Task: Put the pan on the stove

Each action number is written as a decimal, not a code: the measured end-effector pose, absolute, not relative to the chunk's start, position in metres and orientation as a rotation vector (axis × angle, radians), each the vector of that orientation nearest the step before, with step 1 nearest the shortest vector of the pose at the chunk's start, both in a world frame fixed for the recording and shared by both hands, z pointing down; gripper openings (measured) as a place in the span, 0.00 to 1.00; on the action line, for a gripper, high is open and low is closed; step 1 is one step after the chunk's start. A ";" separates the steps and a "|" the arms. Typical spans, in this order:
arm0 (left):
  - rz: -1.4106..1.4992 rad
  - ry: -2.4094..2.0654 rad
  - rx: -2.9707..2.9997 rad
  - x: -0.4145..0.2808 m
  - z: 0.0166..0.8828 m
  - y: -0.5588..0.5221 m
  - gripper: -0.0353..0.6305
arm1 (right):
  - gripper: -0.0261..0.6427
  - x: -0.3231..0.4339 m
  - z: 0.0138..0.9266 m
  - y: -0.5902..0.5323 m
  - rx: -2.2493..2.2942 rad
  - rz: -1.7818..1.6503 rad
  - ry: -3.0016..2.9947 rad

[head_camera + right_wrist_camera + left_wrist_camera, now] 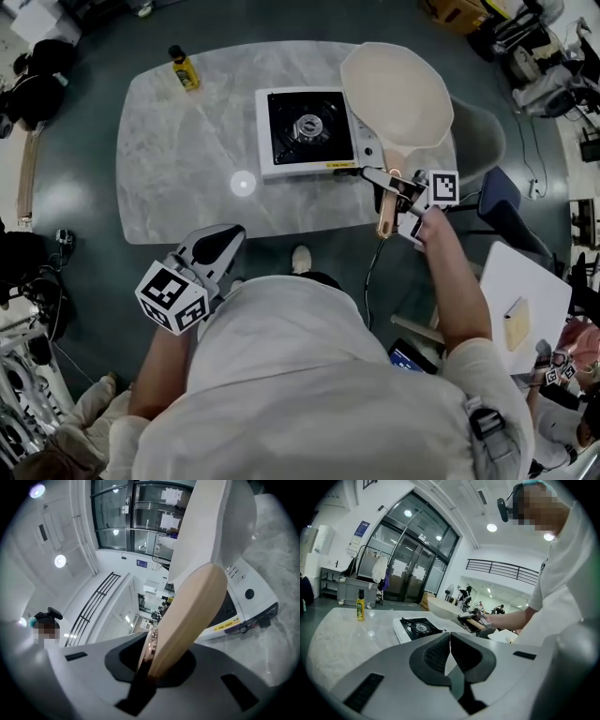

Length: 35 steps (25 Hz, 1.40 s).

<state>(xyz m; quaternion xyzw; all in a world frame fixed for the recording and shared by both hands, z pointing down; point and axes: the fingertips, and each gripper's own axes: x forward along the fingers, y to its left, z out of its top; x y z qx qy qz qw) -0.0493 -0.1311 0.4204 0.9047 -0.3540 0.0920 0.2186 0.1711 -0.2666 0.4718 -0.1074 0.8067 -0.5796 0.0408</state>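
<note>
pan [398, 94] aloft beside stove [307, 131], handle clamped in right gripper [392, 186] — left gripper [450, 654] closed, empty.

Bright, even indoor light falls from round ceiling lamps [491, 527], leaving only faint, soft shadows. One lamp shows as a small white glare spot [243, 183] on the pale marble desk [178, 159]. All views are wide-angle, so straight lines bow, and black corners frame both gripper views. In the right gripper view the pan handle [187, 620], close to the lens, looks slightly soft.
</note>
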 end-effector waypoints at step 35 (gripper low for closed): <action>0.221 -1.071 2.418 -0.139 0.434 -0.056 0.08 | 0.11 0.022 0.511 -0.197 -0.104 -1.893 2.574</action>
